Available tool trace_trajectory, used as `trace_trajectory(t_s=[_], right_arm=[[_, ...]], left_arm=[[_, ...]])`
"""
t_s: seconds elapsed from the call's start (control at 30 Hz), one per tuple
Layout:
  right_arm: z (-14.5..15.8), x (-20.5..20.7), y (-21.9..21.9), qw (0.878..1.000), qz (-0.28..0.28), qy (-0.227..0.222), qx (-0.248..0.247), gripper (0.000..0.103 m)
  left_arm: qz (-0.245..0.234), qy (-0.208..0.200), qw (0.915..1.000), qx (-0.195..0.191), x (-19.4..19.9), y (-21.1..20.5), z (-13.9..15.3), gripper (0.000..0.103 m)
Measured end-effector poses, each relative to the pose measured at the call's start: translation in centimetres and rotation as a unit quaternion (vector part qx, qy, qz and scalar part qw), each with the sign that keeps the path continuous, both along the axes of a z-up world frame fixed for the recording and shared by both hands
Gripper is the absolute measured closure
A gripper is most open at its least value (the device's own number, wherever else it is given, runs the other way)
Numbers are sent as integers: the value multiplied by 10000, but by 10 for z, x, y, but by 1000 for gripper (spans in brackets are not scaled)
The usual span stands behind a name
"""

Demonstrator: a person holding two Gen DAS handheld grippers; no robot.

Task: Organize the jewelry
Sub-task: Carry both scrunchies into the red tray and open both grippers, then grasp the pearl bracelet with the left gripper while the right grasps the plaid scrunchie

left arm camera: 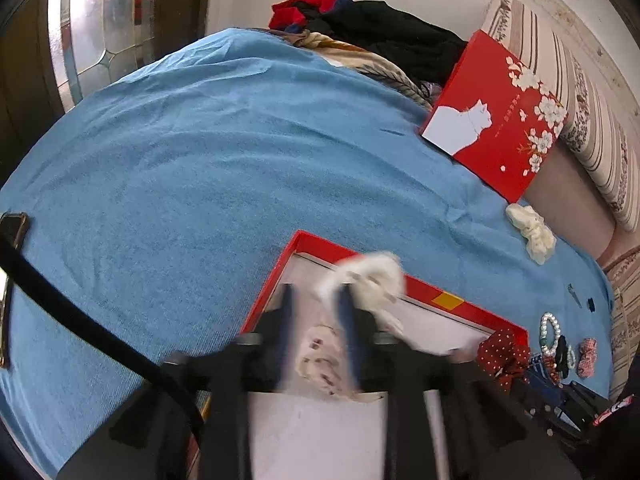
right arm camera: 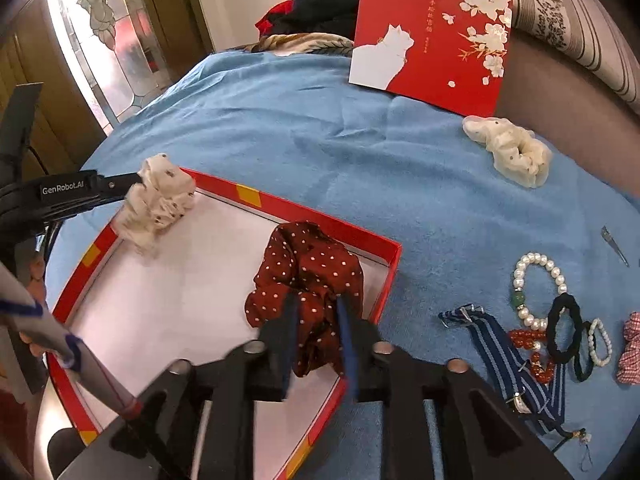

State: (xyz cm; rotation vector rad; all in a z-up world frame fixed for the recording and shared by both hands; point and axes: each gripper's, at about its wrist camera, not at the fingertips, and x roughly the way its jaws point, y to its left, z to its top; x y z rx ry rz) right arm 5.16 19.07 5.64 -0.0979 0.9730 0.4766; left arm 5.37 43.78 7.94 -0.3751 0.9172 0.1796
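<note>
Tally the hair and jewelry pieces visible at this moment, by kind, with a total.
Fabric scrunchies: 4, namely cream in left gripper, red dotted in right gripper, cream on the blanket, pink checked
Bead bracelets: 3, namely pearl, red, small white
Black hair ties: 2
Striped strap: 1
Total: 10

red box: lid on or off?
Off. The red box lies open with its white floor showing; its lid leans against the sofa behind.

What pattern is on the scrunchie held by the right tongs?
Dark red with small white polka dots; the scrunchie shows best in the right wrist view.
</note>
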Motion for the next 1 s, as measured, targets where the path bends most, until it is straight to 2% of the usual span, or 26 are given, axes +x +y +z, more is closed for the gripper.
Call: trace_trajectory(t_s=[0.03,0.2,0.3,0.37,0.47,0.6,0.73,0.83,1.0], right_arm=[[5,-2,-1,10000,-9,-49,11,69],[45,-25,-33,9988,-133,-416,242,58],[66,-45,-74,9969,-358,-634,313,49],[73,-60,-111,9949,-632,-742,258,49],[73,-75,-164,9908,-1108,-767,126,49],[59,-94,-243,9808,-1864,-567,8,48],[47,-104,-294,9720,-2311,-414,6,48],[38,-108,-322,9683,-2473,-360,58,48],[25,-99,-343,9656,-2580,-275,146,48]], left_arm=[[39,-65,10000,-27,-4,0,4,64],[84,-273,9996,-78,-28,-9,35,63],[-68,-489,9988,51,-51,-30,57,56],[-240,-626,9977,106,-66,-49,68,48],[-586,-678,9959,106,-80,-83,76,45],[-1106,-577,9922,-7,-86,-134,73,45],[-1459,-393,9885,1,-79,-184,60,45],[-1703,-177,9852,-64,-67,-216,45,45],[-1935,103,9809,-149,-35,-254,24,45]])
